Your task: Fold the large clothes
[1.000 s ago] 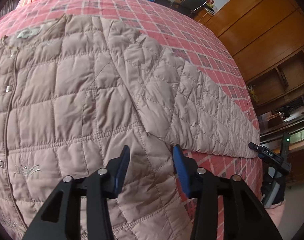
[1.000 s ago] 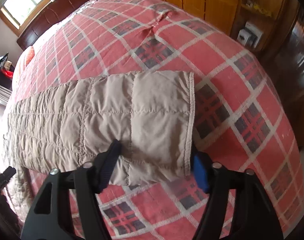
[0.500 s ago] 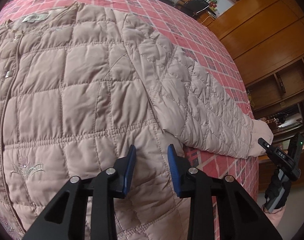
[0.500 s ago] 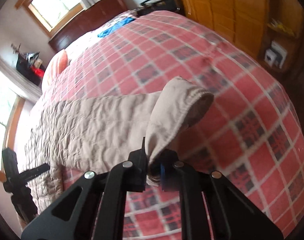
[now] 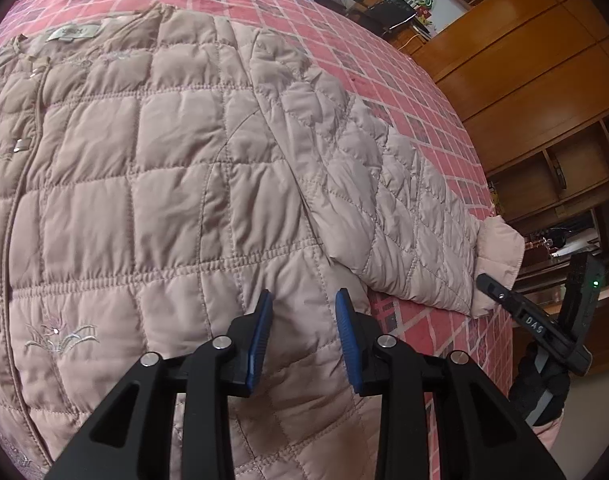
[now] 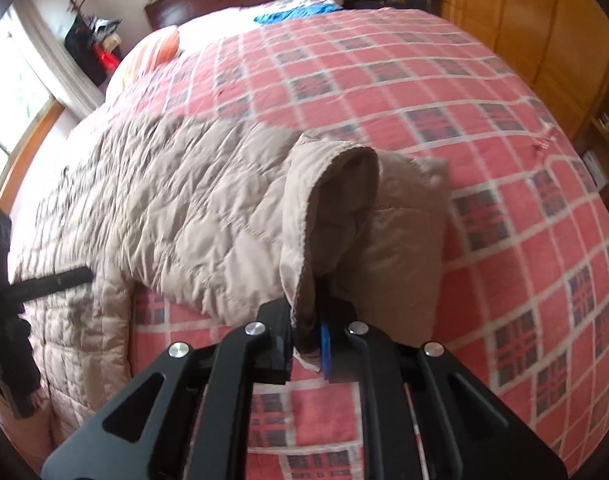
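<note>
A beige quilted jacket (image 5: 152, 184) lies front-up on the red plaid bed, its zip running down the left. My left gripper (image 5: 302, 336) hovers open over the jacket's side seam near the armpit, nothing between its blue pads. The jacket's sleeve (image 5: 388, 216) stretches out to the right. Its cuff (image 6: 336, 208) is lifted off the bed, and my right gripper (image 6: 308, 336) is shut on the cuff's edge. In the left wrist view the right gripper (image 5: 488, 286) shows at the far right, at the cuff. The left gripper's body (image 6: 44, 282) appears at the left edge of the right wrist view.
The red plaid bedspread (image 6: 444, 92) covers the whole bed. An orange pillow (image 6: 156, 52) and a blue cloth (image 6: 292, 14) lie near the headboard. Wooden wardrobes (image 5: 520, 52) stand along the bed's right side, with shelves beyond the foot.
My right gripper closed on the sleeve cuff and lifted it off the bed, carrying it toward the jacket body. My left gripper narrowed somewhat and the view shifted slightly over the jacket.
</note>
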Demonstrator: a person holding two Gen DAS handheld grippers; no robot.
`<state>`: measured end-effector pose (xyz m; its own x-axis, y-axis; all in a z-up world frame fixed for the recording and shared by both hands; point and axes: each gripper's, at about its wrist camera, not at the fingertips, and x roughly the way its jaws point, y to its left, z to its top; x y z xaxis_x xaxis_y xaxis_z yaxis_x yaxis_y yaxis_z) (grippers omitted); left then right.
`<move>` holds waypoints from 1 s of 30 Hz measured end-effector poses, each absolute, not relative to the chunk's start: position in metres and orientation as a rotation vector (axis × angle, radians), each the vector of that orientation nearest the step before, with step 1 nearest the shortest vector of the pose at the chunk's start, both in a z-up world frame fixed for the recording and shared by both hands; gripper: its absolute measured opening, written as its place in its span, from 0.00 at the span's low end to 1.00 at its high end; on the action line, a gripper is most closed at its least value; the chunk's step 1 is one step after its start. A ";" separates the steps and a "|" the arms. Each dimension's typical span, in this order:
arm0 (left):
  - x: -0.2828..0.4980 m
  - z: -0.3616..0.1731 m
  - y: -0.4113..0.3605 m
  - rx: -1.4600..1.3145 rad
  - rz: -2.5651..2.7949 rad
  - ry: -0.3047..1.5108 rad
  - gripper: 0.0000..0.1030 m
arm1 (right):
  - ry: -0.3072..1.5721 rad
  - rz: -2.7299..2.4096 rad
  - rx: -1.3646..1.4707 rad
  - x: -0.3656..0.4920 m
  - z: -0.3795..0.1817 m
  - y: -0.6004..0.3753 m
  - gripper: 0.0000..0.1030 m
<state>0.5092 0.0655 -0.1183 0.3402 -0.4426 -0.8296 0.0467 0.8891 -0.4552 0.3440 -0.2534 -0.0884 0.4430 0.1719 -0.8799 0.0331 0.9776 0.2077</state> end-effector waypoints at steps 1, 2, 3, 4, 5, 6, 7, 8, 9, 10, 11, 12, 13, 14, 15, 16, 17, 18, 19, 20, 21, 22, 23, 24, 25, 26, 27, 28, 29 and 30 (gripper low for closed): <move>0.509 -0.117 0.066 -0.380 -0.328 1.186 0.31 | 1.116 0.094 0.205 0.346 -0.090 -0.251 0.18; 0.508 -0.115 0.066 -0.377 -0.329 1.183 0.31 | 1.117 0.119 0.212 0.344 -0.091 -0.247 0.27; 0.508 -0.113 0.064 -0.375 -0.333 1.180 0.31 | 1.108 0.146 0.223 0.341 -0.091 -0.244 0.31; 0.508 -0.111 0.061 -0.371 -0.337 1.178 0.31 | 1.092 0.189 0.245 0.337 -0.087 -0.243 0.34; 0.507 -0.108 0.059 -0.366 -0.341 1.173 0.31 | 1.082 0.224 0.265 0.333 -0.084 -0.245 0.34; 0.505 -0.105 0.056 -0.360 -0.346 1.167 0.31 | 1.069 0.266 0.293 0.329 -0.080 -0.245 0.35; 0.505 -0.103 0.052 -0.355 -0.351 1.162 0.31 | 1.052 0.303 0.322 0.327 -0.076 -0.244 0.35; 0.505 -0.098 0.047 -0.352 -0.363 1.158 0.31 | 1.032 0.324 0.347 0.321 -0.069 -0.249 0.35; 0.505 -0.096 0.042 -0.352 -0.378 1.157 0.31 | 1.017 0.320 0.355 0.316 -0.064 -0.254 0.35; 0.505 -0.093 0.034 -0.356 -0.396 1.155 0.31 | 1.008 0.304 0.353 0.312 -0.061 -0.259 0.35; 0.506 -0.092 0.026 -0.358 -0.416 1.153 0.31 | 1.002 0.254 0.342 0.306 -0.059 -0.265 0.35; 0.507 -0.091 0.016 -0.358 -0.439 1.154 0.34 | 1.004 0.194 0.328 0.304 -0.058 -0.272 0.35; 0.507 -0.091 0.006 -0.359 -0.459 1.157 0.37 | 1.005 0.138 0.322 0.302 -0.059 -0.281 0.35; 0.509 -0.091 -0.008 -0.363 -0.491 1.165 0.38 | 1.004 0.097 0.339 0.297 -0.061 -0.293 0.35; 0.510 -0.092 -0.023 -0.368 -0.529 1.176 0.41 | 1.008 0.084 0.368 0.293 -0.066 -0.302 0.35; 0.512 -0.094 -0.038 -0.371 -0.566 1.189 0.42 | 1.020 0.067 0.412 0.288 -0.072 -0.314 0.35; 0.514 -0.098 -0.050 -0.373 -0.590 1.202 0.42 | 1.028 0.050 0.432 0.285 -0.076 -0.321 0.35; 0.517 -0.101 -0.063 -0.374 -0.609 1.215 0.42 | 1.034 0.028 0.446 0.282 -0.080 -0.329 0.35; 0.520 -0.105 -0.074 -0.370 -0.619 1.226 0.43 | 1.045 0.001 0.457 0.278 -0.086 -0.338 0.35; 0.524 -0.109 -0.087 -0.357 -0.618 1.236 0.43 | 1.065 -0.032 0.470 0.274 -0.094 -0.347 0.35; 0.527 -0.112 -0.096 -0.347 -0.611 1.244 0.44 | 1.079 -0.053 0.485 0.274 -0.100 -0.356 0.35; 0.532 -0.118 -0.104 -0.349 -0.605 1.258 0.44 | 1.086 -0.064 0.501 0.272 -0.106 -0.360 0.35; 0.534 -0.122 -0.108 -0.358 -0.608 1.273 0.44 | 1.098 -0.073 0.524 0.269 -0.114 -0.367 0.35; 0.538 -0.127 -0.113 -0.376 -0.613 1.289 0.44 | 1.105 -0.078 0.541 0.267 -0.119 -0.372 0.35; 0.541 -0.131 -0.116 -0.385 -0.613 1.300 0.42 | 1.109 -0.077 0.556 0.265 -0.124 -0.378 0.33; 0.540 -0.133 -0.121 -0.382 -0.608 1.305 0.41 | 1.099 -0.066 0.572 0.263 -0.128 -0.381 0.33; 0.542 -0.135 -0.122 -0.383 -0.605 1.303 0.31 | 1.089 -0.060 0.577 0.261 -0.128 -0.383 0.33; 0.542 -0.136 -0.123 -0.384 -0.610 1.298 0.19 | 1.085 -0.059 0.576 0.259 -0.128 -0.383 0.33; 0.536 -0.139 -0.124 -0.384 -0.612 1.296 0.15 | 1.081 -0.056 0.575 0.259 -0.127 -0.382 0.34; 0.536 -0.140 -0.124 -0.388 -0.611 1.290 0.10 | 1.079 -0.057 0.570 0.258 -0.126 -0.381 0.34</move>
<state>0.5357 -0.1239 -0.1398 0.1536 -0.6190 -0.7702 0.2033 0.7826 -0.5884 0.2583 -0.3806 -0.1261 0.4853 0.2274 -0.8442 0.3146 0.8555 0.4113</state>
